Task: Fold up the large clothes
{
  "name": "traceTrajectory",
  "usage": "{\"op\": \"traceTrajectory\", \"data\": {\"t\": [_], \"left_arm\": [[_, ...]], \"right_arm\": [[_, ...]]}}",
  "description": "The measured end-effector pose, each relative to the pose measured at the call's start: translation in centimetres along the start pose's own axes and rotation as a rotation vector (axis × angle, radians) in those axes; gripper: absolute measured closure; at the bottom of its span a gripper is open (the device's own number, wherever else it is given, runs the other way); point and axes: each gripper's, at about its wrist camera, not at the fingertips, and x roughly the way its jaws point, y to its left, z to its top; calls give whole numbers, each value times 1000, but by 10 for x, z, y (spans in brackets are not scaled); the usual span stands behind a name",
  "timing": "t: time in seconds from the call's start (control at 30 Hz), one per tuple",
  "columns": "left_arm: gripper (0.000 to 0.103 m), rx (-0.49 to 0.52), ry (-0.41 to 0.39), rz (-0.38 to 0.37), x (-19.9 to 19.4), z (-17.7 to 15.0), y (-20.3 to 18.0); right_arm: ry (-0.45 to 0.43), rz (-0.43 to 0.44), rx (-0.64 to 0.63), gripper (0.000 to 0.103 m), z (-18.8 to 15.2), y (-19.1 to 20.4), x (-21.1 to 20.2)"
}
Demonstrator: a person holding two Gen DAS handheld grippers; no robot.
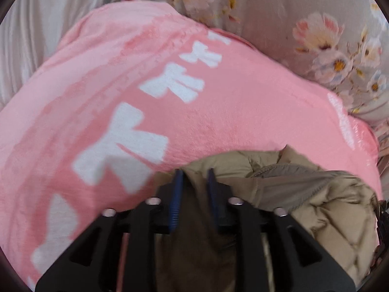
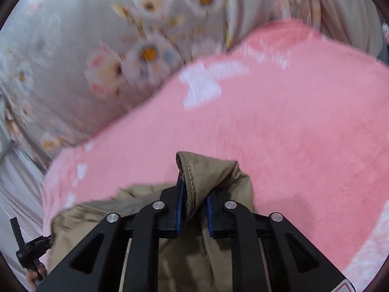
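Step in hand: judged as laying a folded-over edge of the tan jacket [image 1: 304,194] down onto the pink blanket [image 1: 218,121] and letting go.
Left gripper [image 1: 194,172]: fingers released, parted, with jacket cloth lying loose in the gap and not pinched by either pad.
Right gripper [image 2: 194,187]: fingers slightly apart around a stitched hem fold; the fold fills the gap, so cannot tell whether the pads press on it or merely flank it.
Jacket, place: bunched at the near edge of the blanket, on a bed with a floral sheet [image 1: 279,24] beyond; quilted panels to the right in the left wrist view.
Jacket against left fingers: under and between them, the heap running off to the right.
Jacket against right fingers: hem standing upright between the tips and poking a little past them, touching the left-hand pad in that view.
To do it well: open both sets of fingers fully before pulling back, lift straight away from the cloth, keep both hands level.
Risk: likely snag of the raised hem on a pad, dragging the fold open again.
Check afterwards: edges aligned, no lump under the top layer.
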Motion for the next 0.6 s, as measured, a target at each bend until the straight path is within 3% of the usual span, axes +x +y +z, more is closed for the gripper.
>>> {"op": "traceTrajectory", "data": {"t": [0.03, 0.07, 0.13, 0.2, 0.27, 0.3, 0.4, 0.5, 0.6], "left_arm": [[45, 0, -56, 16, -21, 5, 6], [34, 6, -120, 27, -44, 10, 10], [33, 29, -198, 57, -77, 21, 12], [33, 54, -225, 71, -99, 34, 6], [33, 76, -223, 30, -111, 41, -11], [33, 89, -217, 17, -113, 41, -20], [33, 178, -179, 2, -108, 34, -63], [33, 259, -103, -14, -77, 19, -111], [34, 300, -34, -7, -38, 3, -144]], "right_arm": [[-51, 7, -25, 86, 5, 4, -20], [-75, 2, -47, 85, 8, 9, -33], [-107, -5, -98, 79, 10, 21, -50], [-135, -10, -149, 66, 11, 35, -58], [-173, -31, -149, 37, 14, 40, -59], [-205, -44, -128, 35, 17, 39, -62], [-251, -49, -31, 35, 32, 34, -77], [-177, -73, -176, 57, 28, 69, -71], [-9, -53, -396, 84, -5, 119, -33]]}}
